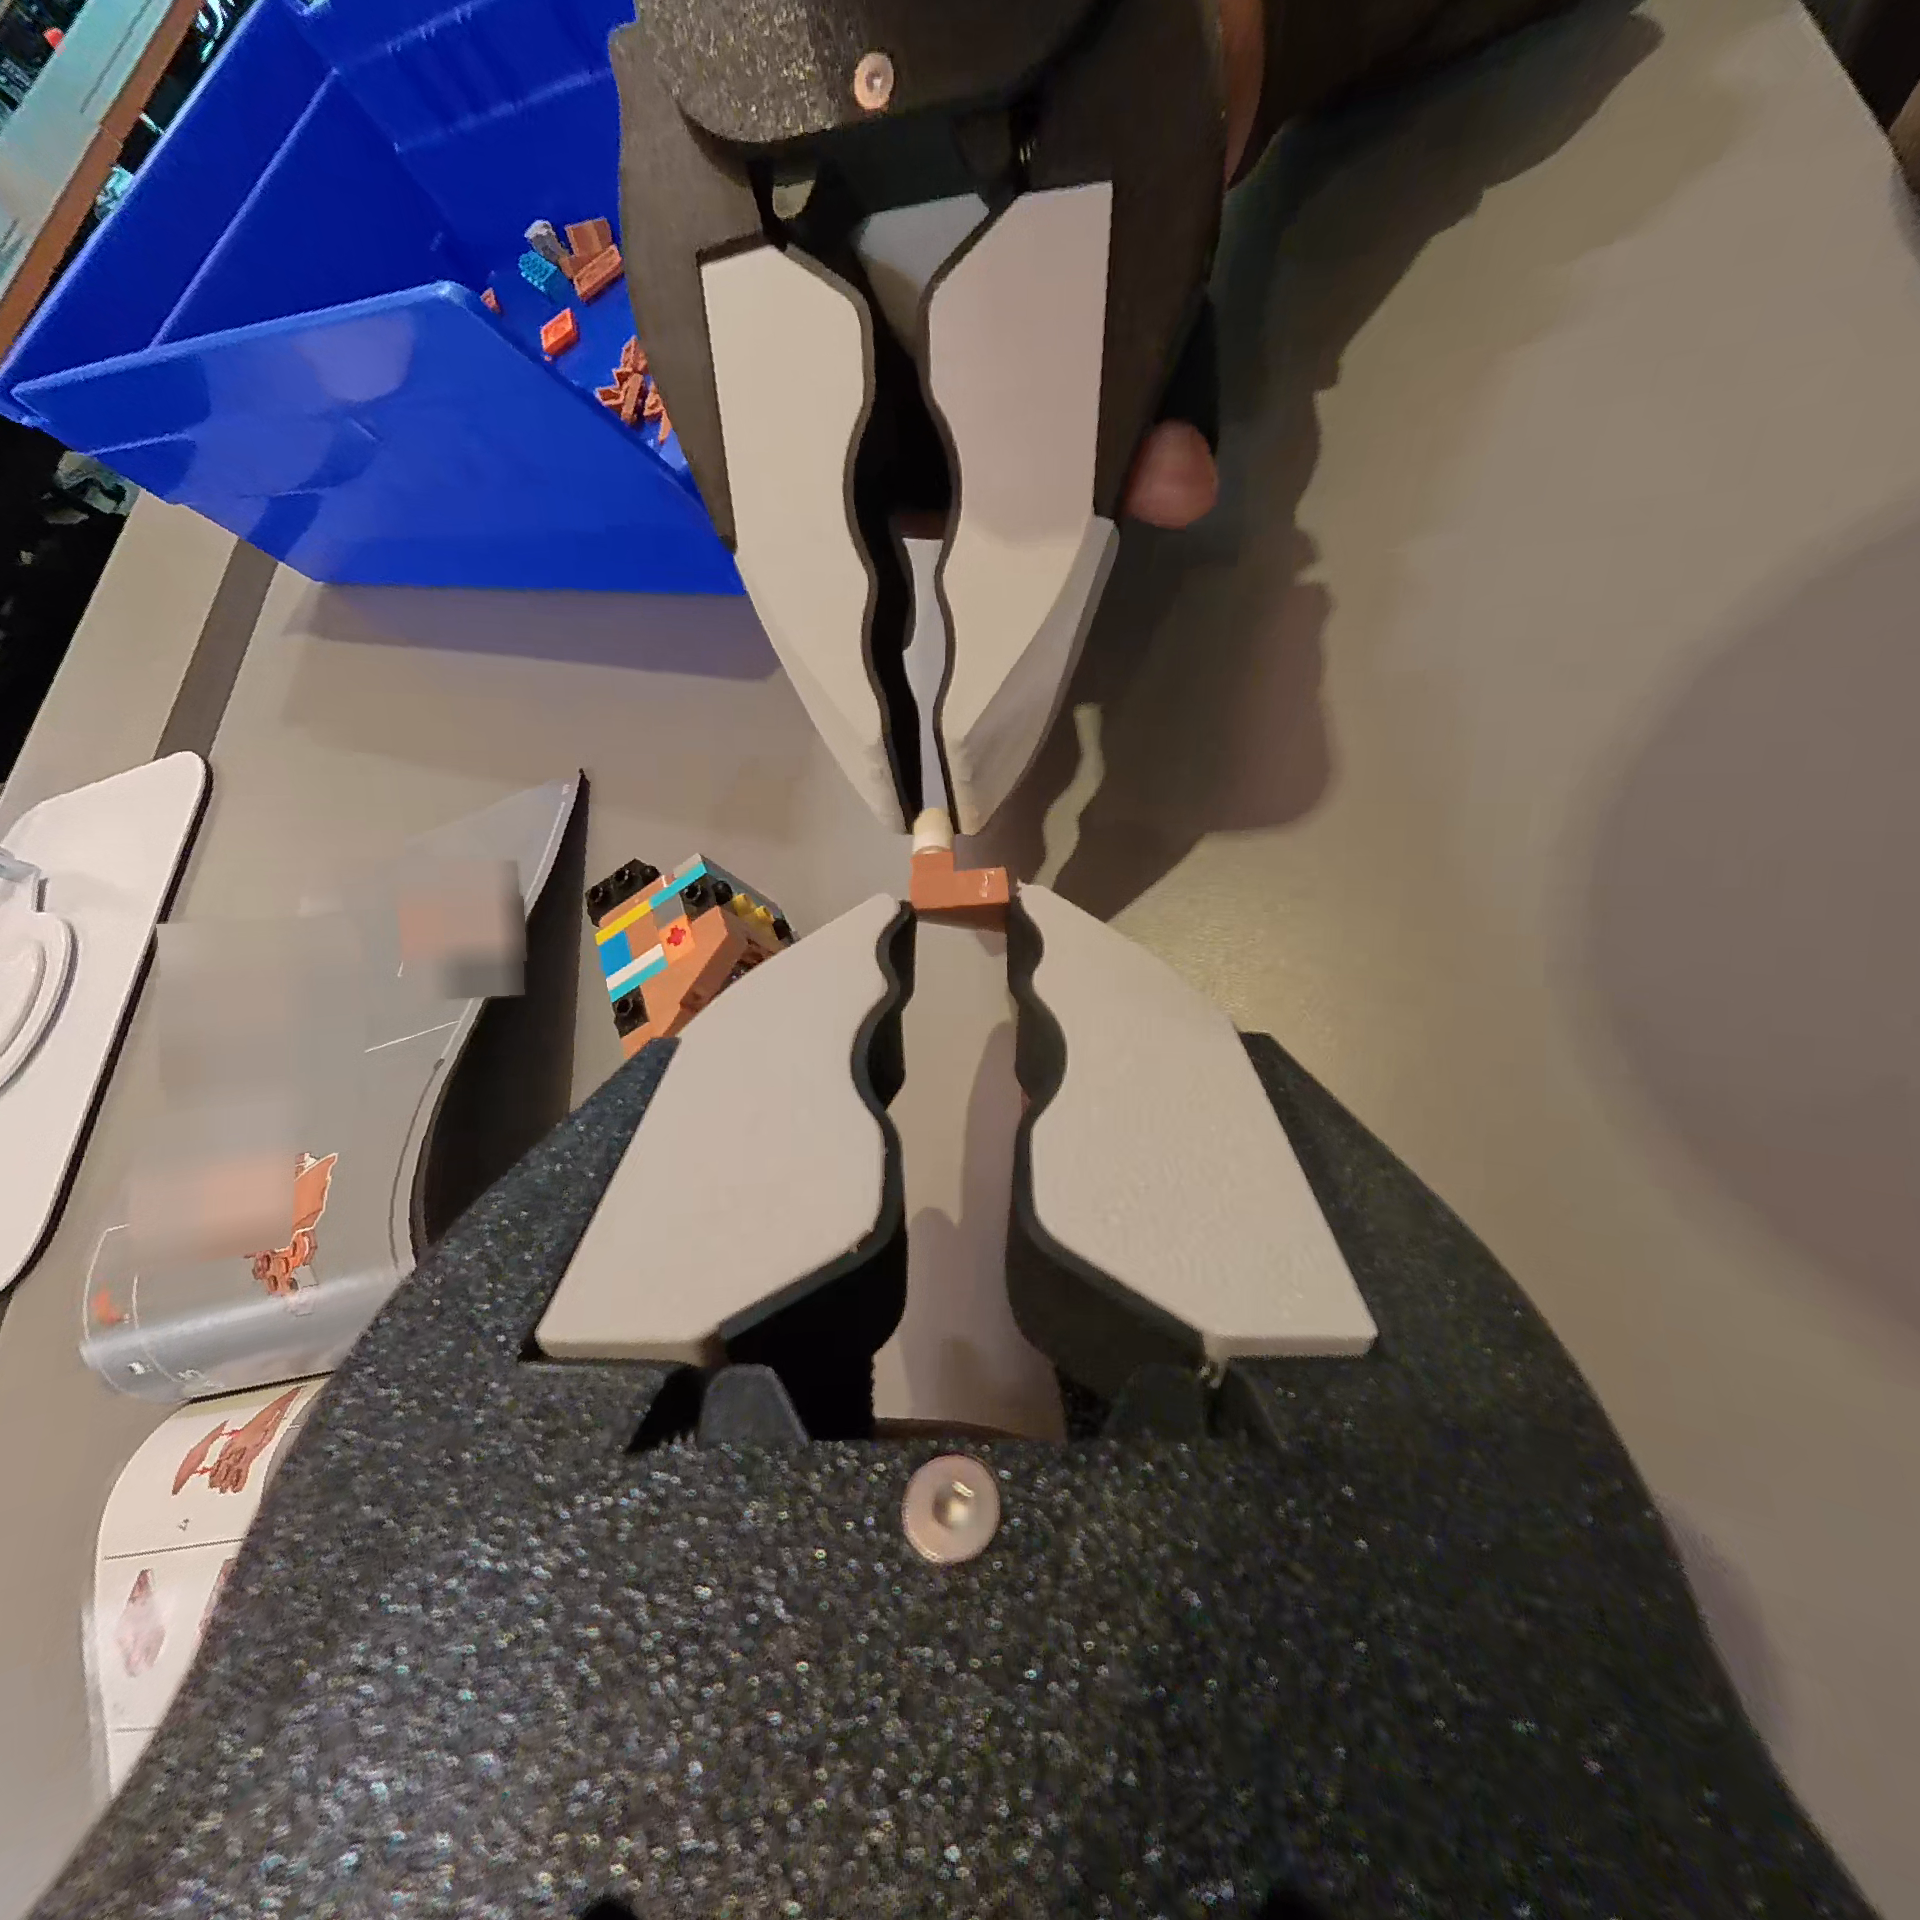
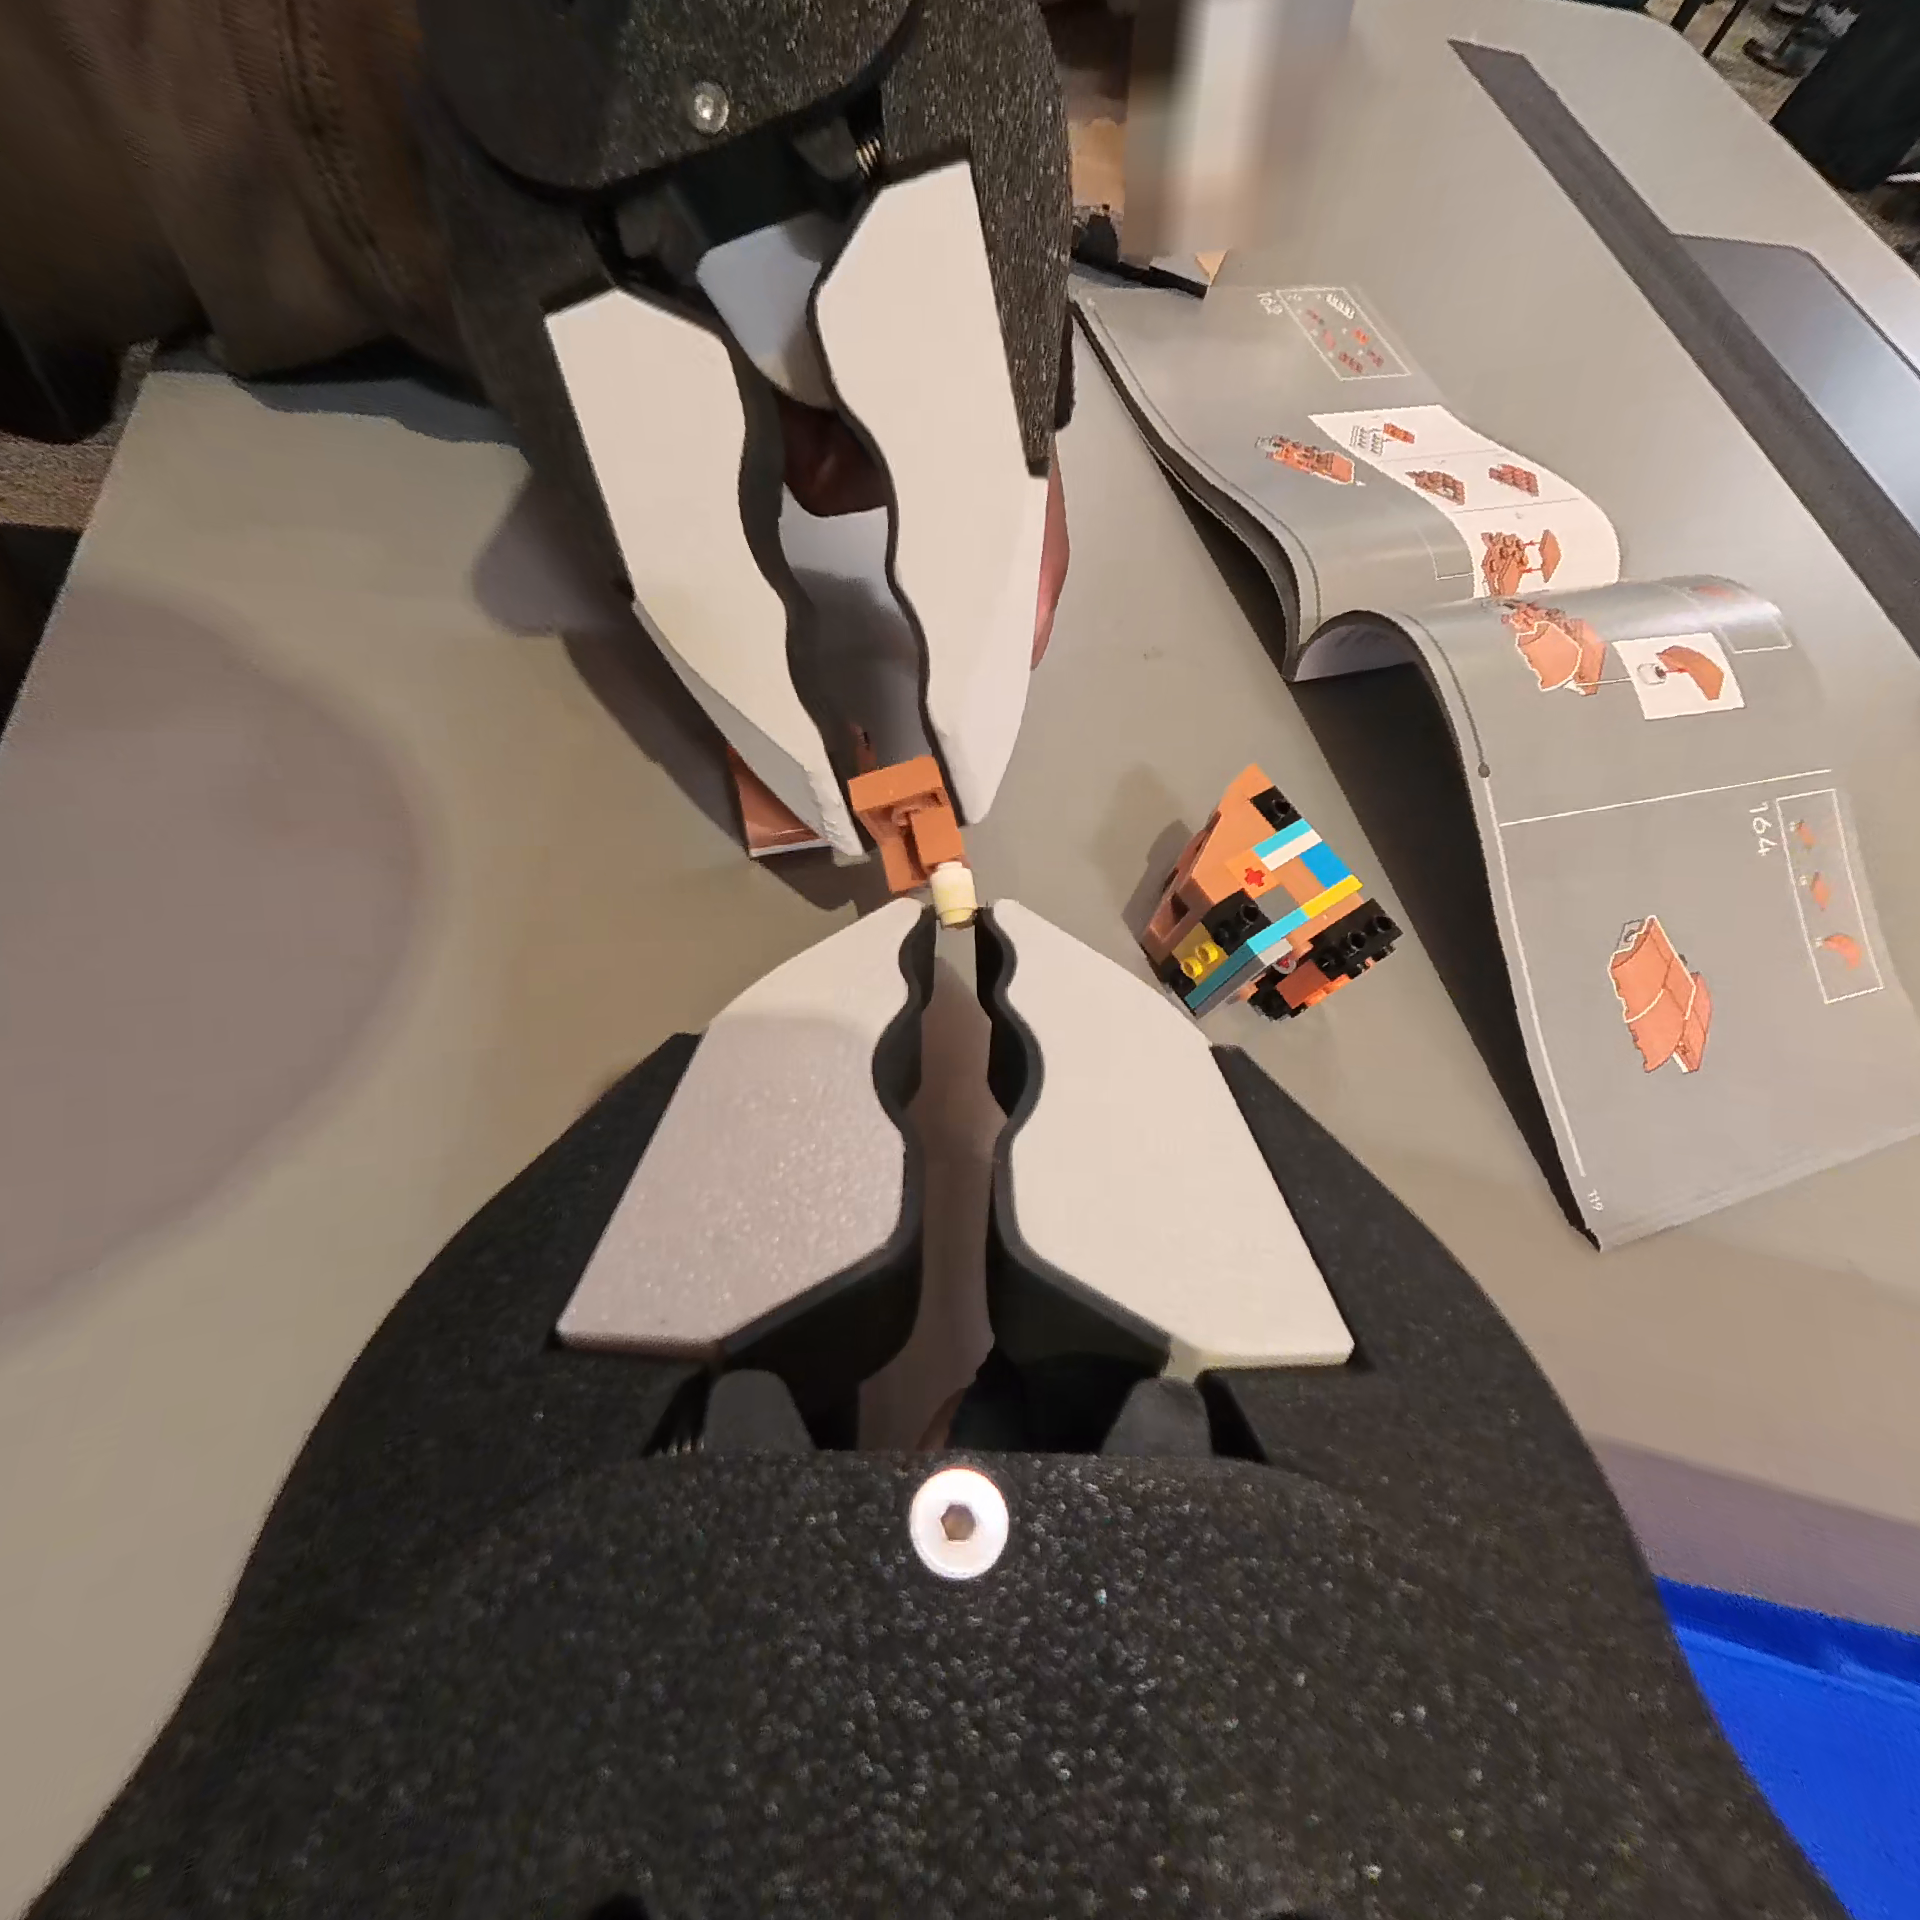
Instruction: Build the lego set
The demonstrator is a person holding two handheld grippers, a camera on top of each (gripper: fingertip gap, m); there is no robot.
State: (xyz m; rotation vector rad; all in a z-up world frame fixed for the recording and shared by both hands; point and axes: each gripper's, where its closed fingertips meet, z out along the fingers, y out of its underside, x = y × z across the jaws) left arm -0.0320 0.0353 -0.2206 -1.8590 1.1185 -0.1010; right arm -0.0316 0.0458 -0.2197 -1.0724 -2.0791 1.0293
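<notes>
In the left wrist view my left gripper (image 1: 961, 909) is shut on a small brown brick (image 1: 961, 886). My right gripper (image 1: 932, 819) comes in from the far side, shut on a small cream round piece (image 1: 932, 831). The cream piece touches the brown brick's top. In the right wrist view my right gripper (image 2: 956, 914) holds the cream piece (image 2: 953, 894) against the brown brick (image 2: 902, 821), which my left gripper (image 2: 914, 836) holds from the far side. Both are held just above the grey table (image 2: 312, 831). A partly built multicoloured model (image 2: 1268, 914) lies on the table beside them; it also shows in the left wrist view (image 1: 665, 956).
An open instruction booklet (image 2: 1558, 727) lies beyond the model. A blue bin (image 1: 364, 436) holding several loose bricks (image 1: 592, 270) stands at the back left of the left wrist view. A white tray (image 1: 83, 935) lies at the table's left edge. Only a small space, under 4 cm, lies between the two pairs of fingers.
</notes>
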